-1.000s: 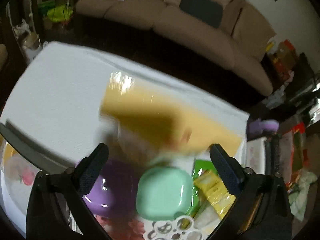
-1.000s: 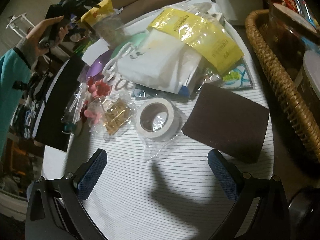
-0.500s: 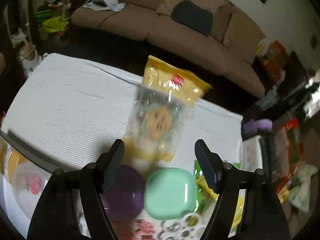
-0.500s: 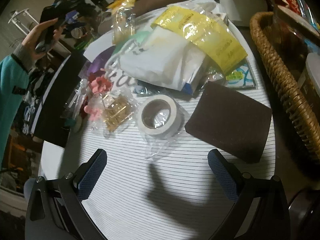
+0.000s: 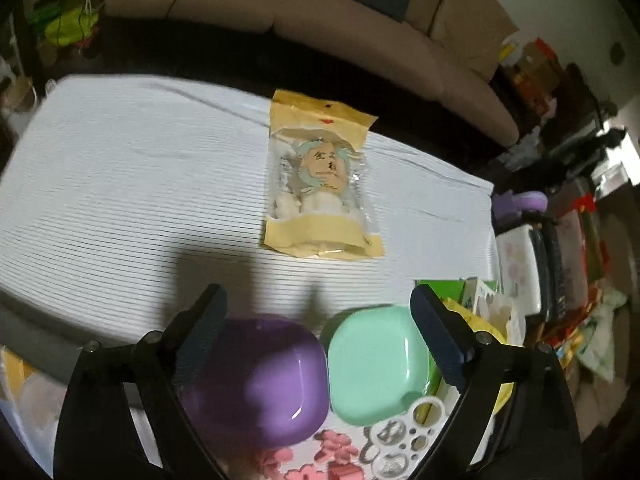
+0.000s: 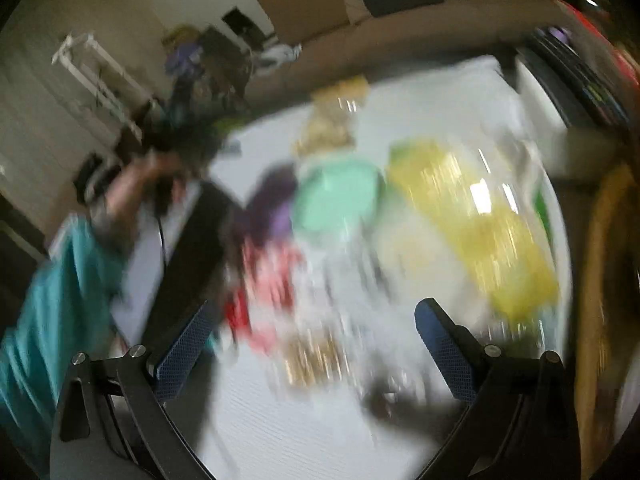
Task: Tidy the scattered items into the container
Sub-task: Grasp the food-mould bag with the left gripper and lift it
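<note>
My left gripper (image 5: 318,304) is open and empty above a purple square dish (image 5: 260,376) and a mint green square dish (image 5: 374,364). A yellow and clear snack bag (image 5: 320,186) lies flat on the white striped tablecloth (image 5: 120,168) beyond the fingertips. My right gripper (image 6: 316,320) is open and empty over a blurred pile: the green dish (image 6: 336,196), the purple dish (image 6: 272,200), a yellow packet (image 6: 476,224) and pink pieces (image 6: 276,276). A wicker basket (image 6: 600,280) shows at the right edge.
A brown sofa (image 5: 360,20) stands behind the table. A white stencil (image 5: 400,444) and pink flower pieces (image 5: 320,452) lie near the left gripper. Boxes and clutter (image 5: 552,248) crowd the right side. The person's teal-sleeved arm (image 6: 60,300) is at left.
The snack bag has left my left gripper and now lies flat on the tablecloth; the left gripper opened wider. The right view swung up and forward and is heavily blurred.
</note>
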